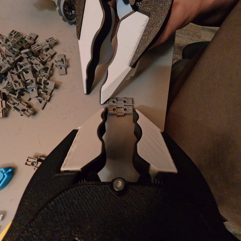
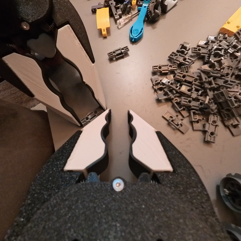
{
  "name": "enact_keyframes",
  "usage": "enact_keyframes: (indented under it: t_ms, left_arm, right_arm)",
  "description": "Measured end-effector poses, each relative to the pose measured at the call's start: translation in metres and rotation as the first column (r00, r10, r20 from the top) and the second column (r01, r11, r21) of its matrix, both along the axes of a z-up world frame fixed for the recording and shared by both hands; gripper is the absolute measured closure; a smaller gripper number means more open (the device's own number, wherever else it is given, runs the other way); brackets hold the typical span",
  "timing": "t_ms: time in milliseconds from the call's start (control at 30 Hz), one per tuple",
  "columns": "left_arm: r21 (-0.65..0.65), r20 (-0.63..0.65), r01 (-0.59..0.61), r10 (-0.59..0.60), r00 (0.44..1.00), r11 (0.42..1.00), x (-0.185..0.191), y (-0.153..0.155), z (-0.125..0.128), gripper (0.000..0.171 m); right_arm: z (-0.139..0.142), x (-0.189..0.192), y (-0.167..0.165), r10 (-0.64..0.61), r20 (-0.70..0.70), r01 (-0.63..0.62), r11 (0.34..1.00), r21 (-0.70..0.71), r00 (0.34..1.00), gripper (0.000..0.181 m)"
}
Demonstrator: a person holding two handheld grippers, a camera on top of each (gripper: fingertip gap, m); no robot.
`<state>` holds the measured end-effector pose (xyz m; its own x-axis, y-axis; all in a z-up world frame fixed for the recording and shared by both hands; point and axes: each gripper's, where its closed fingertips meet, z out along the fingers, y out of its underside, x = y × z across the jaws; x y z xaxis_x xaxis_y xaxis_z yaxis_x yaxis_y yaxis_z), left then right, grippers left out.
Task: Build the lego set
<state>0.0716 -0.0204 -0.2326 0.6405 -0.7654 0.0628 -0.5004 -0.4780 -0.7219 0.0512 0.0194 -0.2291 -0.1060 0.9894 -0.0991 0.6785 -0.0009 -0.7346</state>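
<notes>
The left gripper (image 1: 120,110) has its jaws closed onto a short joined pair of grey track links (image 1: 120,107), pinching the nearer link by its two ends so the farther link sticks out beyond the fingertips. Held that way, the free edge is left exposed — a judgement, but the grip seems chosen for it. The pair hovers at the near right edge of the table (image 1: 58,136), just beside a brown upholstered seat (image 1: 208,117).

The right gripper (image 2: 119,110) comes in from the far side with its jaws a narrow way apart and nothing between them; one of its fingertips (image 1: 103,100) sits just beside the far left corner of the held links, close enough that I cannot tell whether it touches. In the right wrist view the links show only as a sliver (image 2: 91,116) between the left gripper's tips.

Farther out, to the left in the left wrist view, a loose heap of grey links (image 1: 26,73) lies on the table, with one single link (image 2: 118,52) apart from it. Beyond, a blue plastic tool (image 2: 140,22), a yellow panel piece (image 2: 103,17) and a jumble of dark gears and beams (image 2: 153,9) lie at the far side — a grey wheel (image 1: 67,11) too.
</notes>
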Motion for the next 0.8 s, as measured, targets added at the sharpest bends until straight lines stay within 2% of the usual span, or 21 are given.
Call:
enact_keyframes:
  t_ms: [800]
  left_arm:
    - [0.003, -0.003, 0.0, 0.0, 1.0, 1.0, -0.0001, 0.0001, -0.0002, 0.135]
  right_arm:
    - [0.0007, -0.0006, 0.0007, -0.004, -0.001, 0.004, 1.0, -0.018, 1.0, 0.155]
